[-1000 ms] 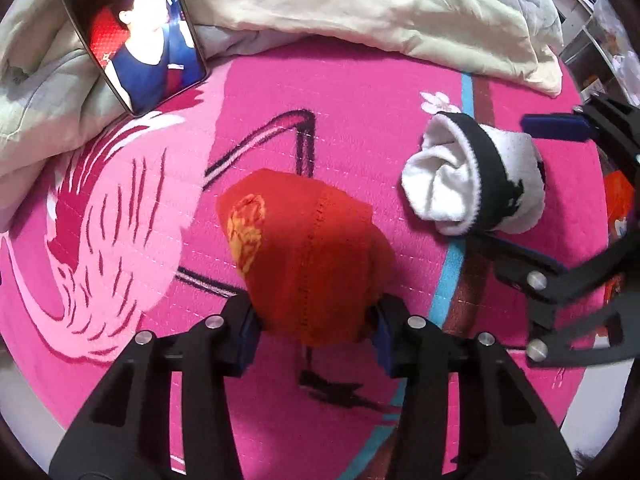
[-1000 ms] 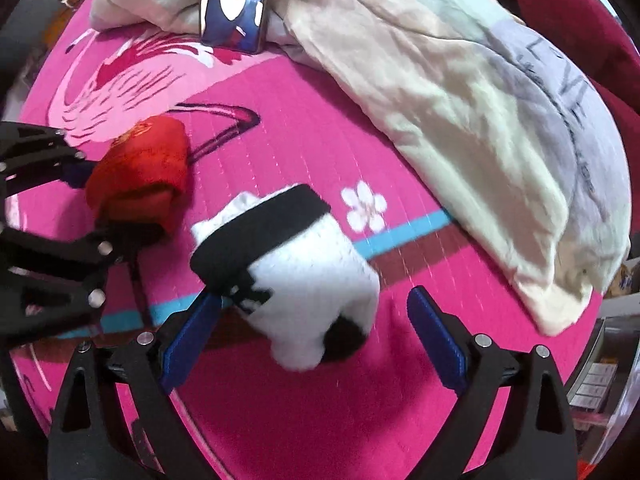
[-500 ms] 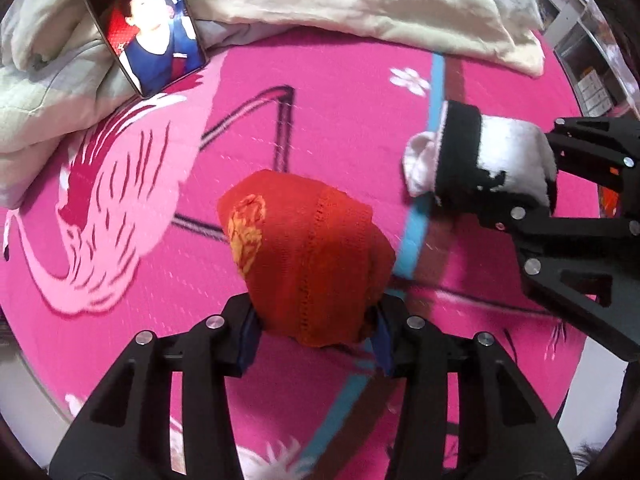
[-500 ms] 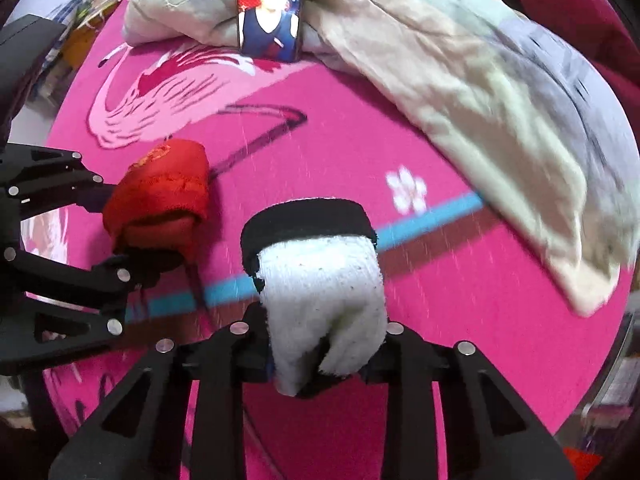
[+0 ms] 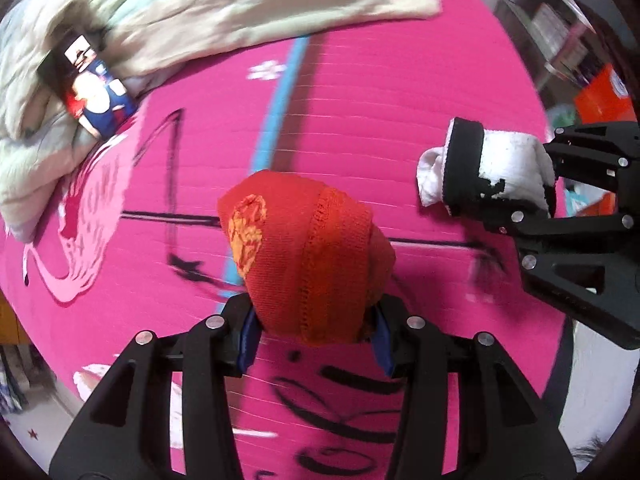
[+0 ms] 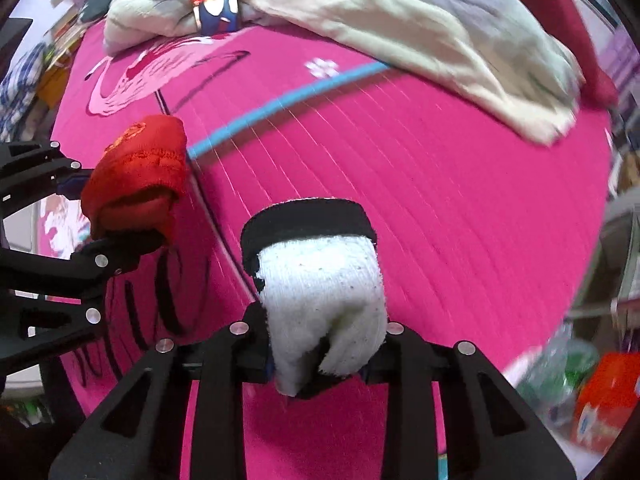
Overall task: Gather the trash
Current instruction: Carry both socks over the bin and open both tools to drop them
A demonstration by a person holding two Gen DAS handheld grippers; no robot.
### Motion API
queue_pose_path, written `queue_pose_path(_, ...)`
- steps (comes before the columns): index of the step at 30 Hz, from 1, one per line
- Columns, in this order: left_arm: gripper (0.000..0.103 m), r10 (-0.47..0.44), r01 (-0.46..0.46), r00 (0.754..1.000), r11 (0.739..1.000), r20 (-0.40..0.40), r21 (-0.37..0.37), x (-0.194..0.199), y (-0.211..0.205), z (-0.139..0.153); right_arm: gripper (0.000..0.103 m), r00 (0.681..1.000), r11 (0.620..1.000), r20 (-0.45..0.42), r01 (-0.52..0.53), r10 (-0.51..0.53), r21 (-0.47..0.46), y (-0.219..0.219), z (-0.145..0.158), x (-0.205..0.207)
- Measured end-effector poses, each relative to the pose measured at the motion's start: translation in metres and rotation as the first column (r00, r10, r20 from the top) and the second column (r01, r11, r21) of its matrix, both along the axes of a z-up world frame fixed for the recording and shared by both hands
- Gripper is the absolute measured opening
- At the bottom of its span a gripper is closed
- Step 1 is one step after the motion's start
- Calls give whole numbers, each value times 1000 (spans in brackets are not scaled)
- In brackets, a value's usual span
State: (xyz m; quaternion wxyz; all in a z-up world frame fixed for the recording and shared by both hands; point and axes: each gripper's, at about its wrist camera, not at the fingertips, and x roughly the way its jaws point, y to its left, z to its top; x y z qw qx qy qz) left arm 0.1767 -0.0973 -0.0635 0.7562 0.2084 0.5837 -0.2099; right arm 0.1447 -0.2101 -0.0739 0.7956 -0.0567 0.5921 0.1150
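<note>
While the pink flamingo bedspread (image 5: 360, 92) fills both views with one rumpled pale quilt (image 6: 420, 20) and one phone (image 6: 216, 4) at its far edge, each of the two grippers carries one rolled sock clear of it. The left gripper (image 5: 312, 330) is clamped on the single red sock (image 5: 300, 256), whose long axis runs straight out from the jaws. The right gripper (image 6: 320, 360) pinches the single white sock with a black cuff (image 6: 320, 280), so any drop-off likely lies off the bed, unseen.

A bright pink flamingo-print bedspread (image 6: 420, 184) filled most of both frames. A crumpled pale quilt (image 6: 420, 36) lay across the top, with blurred cluttered shelves (image 5: 560, 36) at the upper right of the left view.
</note>
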Motion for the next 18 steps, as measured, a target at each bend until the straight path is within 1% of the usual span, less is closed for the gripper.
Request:
queue_pose_path(2,45,-30,30,1000,1000,-2,1,-13,-14,1,26,1000,1000,-1,29,-29,-3,-14,1,-18)
queue_pose_path(4,45,-57,57,998,998,-9,2,-17,-29,-2,26,998,998,-2,62,-62,-3,-29,3,-36)
queue_pose_path(10,45,-133,133,991,991,-11,5,-52,-73,8,26,989,989,1,148,-148,-7,-69,6,-80)
queue_pose_path(18,45,-217,217,976,976,-16,18,-82,-119,9,26,973,973,10,230,-230,-7,-110,9,-129)
